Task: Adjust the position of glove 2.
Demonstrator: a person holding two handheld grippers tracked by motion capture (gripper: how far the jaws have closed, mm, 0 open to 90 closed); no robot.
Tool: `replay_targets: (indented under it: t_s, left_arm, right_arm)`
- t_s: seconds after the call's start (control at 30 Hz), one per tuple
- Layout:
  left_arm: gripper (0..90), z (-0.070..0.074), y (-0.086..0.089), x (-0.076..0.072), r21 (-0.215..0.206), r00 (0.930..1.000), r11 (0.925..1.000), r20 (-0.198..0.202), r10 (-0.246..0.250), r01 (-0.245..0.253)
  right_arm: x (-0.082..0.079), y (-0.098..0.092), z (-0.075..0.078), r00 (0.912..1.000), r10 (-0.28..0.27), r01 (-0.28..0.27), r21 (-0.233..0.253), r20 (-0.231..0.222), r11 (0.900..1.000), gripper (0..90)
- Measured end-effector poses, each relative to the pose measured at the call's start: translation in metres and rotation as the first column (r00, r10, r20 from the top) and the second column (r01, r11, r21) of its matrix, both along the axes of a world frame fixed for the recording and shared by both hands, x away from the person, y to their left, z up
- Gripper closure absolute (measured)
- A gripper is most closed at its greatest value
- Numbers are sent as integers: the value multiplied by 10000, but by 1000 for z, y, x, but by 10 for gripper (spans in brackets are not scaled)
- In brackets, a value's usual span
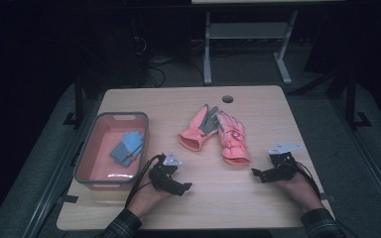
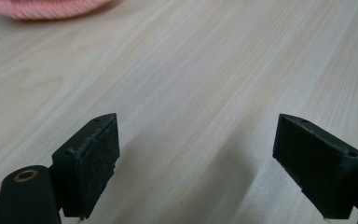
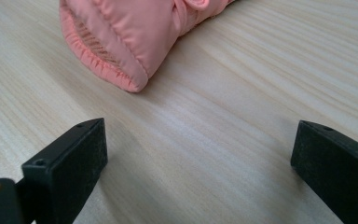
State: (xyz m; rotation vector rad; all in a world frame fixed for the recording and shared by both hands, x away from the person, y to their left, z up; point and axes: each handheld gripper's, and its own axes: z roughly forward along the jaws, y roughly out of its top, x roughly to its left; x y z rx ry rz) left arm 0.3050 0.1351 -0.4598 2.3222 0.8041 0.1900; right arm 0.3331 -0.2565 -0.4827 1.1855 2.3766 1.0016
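With both hands low at the near edge, I note left gripper (image 1: 174, 184) and right gripper (image 1: 267, 173) jaws apart over bare table (image 1: 218, 203). Beyond lie two pink gloves (image 1: 218, 133), touching; far left, a grey-rimmed bin (image 1: 112, 149) holding blue cloth (image 1: 128, 147). No legible writing.

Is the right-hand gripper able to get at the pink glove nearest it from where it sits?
Probably yes. The right gripper is open and faces the glove's cuff, with bare table between them.
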Motion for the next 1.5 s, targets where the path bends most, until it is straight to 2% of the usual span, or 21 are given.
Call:
replay_targets:
  t_s: [0.03, 0.13, 0.2, 0.23, 0.3, 0.33, 0.37, 0.4, 0.43, 0.6, 0.67, 0.73, 0.8, 0.9, 0.97, 1.03, 1.07, 1.13, 1.27, 1.37, 1.5]
  left_arm:
    - [138, -4, 0, -2, -137, 9999, 9999, 9, 102, -102]
    - [131, -8, 2, -3, -48, 9996, 9999, 266, -87, 88]
    - [130, -8, 3, -3, -40, 9994, 9999, 301, -161, 162]
    - [128, -10, 5, -4, -106, 9981, 9995, 541, -295, 301]
    - [128, -11, 6, -5, -153, 9972, 9993, 672, -327, 338]
    - [128, -14, 8, -7, -164, 9940, 9988, 1001, -437, 456]
    - [128, -15, 8, -8, -221, 9924, 9984, 1127, -493, 521]
    - [126, -15, 8, -8, -221, 9924, 9984, 1127, -493, 521]
    - [126, -17, 10, -9, -436, 9906, 9975, 1272, -502, 561]
    - [126, -17, 10, -9, -450, 9907, 9973, 1259, -512, 573]
    - [126, -17, 10, -8, -478, 9909, 9972, 1252, -503, 566]
    - [126, -17, 9, -9, -479, 9915, 9973, 1200, -501, 562]
    - [126, -17, 10, -8, -454, 9916, 9973, 1191, -514, 571]
    - [126, -17, 9, -8, -456, 9915, 9974, 1201, -507, 565]
    - [126, -17, 9, -8, -467, 9914, 9974, 1208, -497, 557]
    - [126, -17, 9, -8, -466, 9911, 9974, 1236, -495, 556]
    - [126, -17, 9, -8, -466, 9911, 9974, 1236, -495, 556]
    - [126, -17, 9, -8, -474, 9913, 9974, 1226, -488, 549]
    - [126, -17, 9, -8, -417, 9910, 9975, 1235, -520, 575]
    - [126, -17, 9, -8, -406, 9910, 9975, 1236, -521, 575]
    - [126, -17, 9, -8, -410, 9910, 9975, 1235, -517, 572]
  right_arm:
    - [0, 1, 1, 10000, 58, -58, -60, -39, 10000, 61]
    - [0, 1, 5, 9998, 149, -151, -148, -102, 9998, 148]
    - [-1, 1, 6, 9999, 129, -131, -182, -99, 9997, 151]
    - [-1, 1, 8, 9998, 168, -169, -134, -77, 9998, 195]
    - [-2, 1, 10, 9998, 157, -158, -48, -136, 9999, 227]
    - [-3, 0, 15, 9996, 166, -162, 187, -228, 9997, 295]
    - [-4, 0, 18, 9996, 140, -129, 389, -264, 9992, 365]
    - [-4, 0, 18, 9996, 140, -129, 389, -264, 9992, 365]
    - [-5, 1, 25, 9996, 212, -199, 720, -181, 9972, 477]
    - [-3, 8, 41, 9992, 364, -341, 1186, -171, 9924, 803]
    - [1, 14, 46, 9992, 405, -395, 1186, -67, 9922, 881]
    - [3, 17, 49, 9989, 477, -474, 1234, 8, 9912, 898]
    - [12, 29, 57, 9984, 563, -558, 1592, 10, 9857, 899]
    - [23, 44, 64, 9975, 695, -703, 1784, 106, 9814, 898]
    - [27, 50, 66, 9973, 720, -729, 1829, 115, 9804, 898]
    - [39, 67, 70, 9960, 868, -893, 1719, 218, 9811, 898]
    - [39, 67, 70, 9960, 868, -893, 1719, 218, 9811, 898]
    - [52, 78, 69, 9955, 921, -946, 1677, 228, 9813, 898]
    - [67, 86, 61, 9961, 873, -840, 1633, -132, 9830, 898]
    - [72, 92, 53, 9956, 834, -761, 1486, -429, 9860, 898]
    - [73, 90, 49, 9965, 713, -650, 1323, -440, 9891, 899]
